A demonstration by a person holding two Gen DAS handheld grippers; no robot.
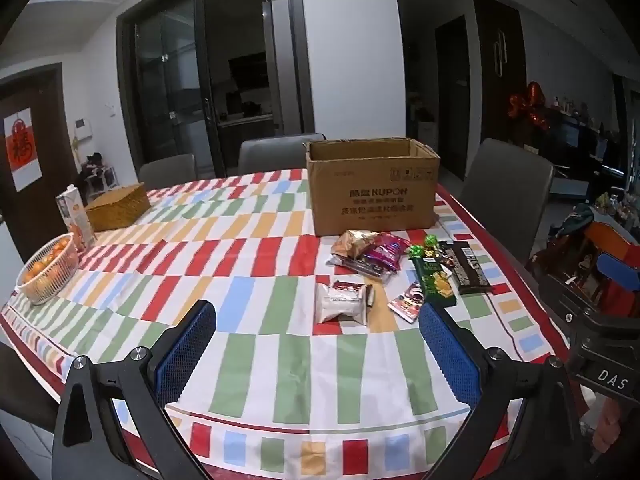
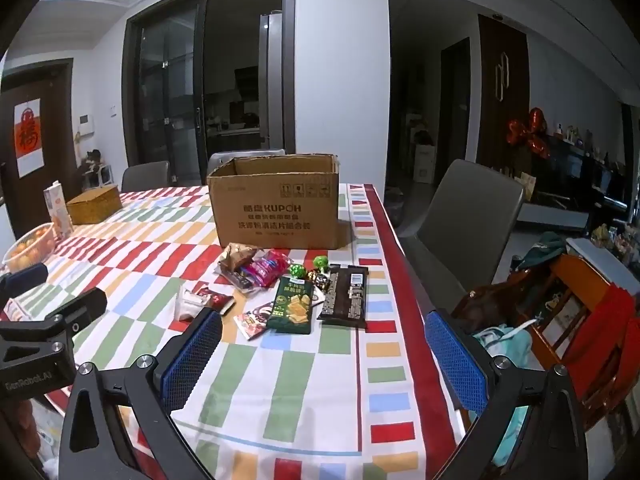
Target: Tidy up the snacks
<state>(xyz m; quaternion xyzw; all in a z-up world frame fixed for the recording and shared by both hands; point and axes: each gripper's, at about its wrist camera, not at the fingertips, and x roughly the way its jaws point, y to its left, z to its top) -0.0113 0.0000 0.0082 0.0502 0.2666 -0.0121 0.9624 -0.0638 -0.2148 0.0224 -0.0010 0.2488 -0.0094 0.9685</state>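
Observation:
An open cardboard box [image 1: 372, 188] [image 2: 276, 204] stands on the striped tablecloth. In front of it lie several snack packets: a white pack [image 1: 342, 309], a gold and pink pile [image 1: 366, 254] [image 2: 256, 266], a green cracker pack [image 1: 434, 284] [image 2: 291, 310], a dark bar pack [image 1: 468, 268] [image 2: 346, 296], a small red packet [image 1: 408, 302] [image 2: 252, 320] and two green candies [image 1: 423, 246] [image 2: 308, 266]. My left gripper [image 1: 318, 354] hangs open near the front edge, short of the snacks. My right gripper [image 2: 324, 354] is open too, nothing between its blue pads.
A white basket of oranges [image 1: 48, 270], a juice carton [image 1: 76, 218] and a woven box [image 1: 118, 206] stand at the table's left. Grey chairs [image 2: 468, 220] ring the table. The right table edge [image 2: 404, 300] drops to a cluttered floor with an orange wooden chair [image 2: 580, 312].

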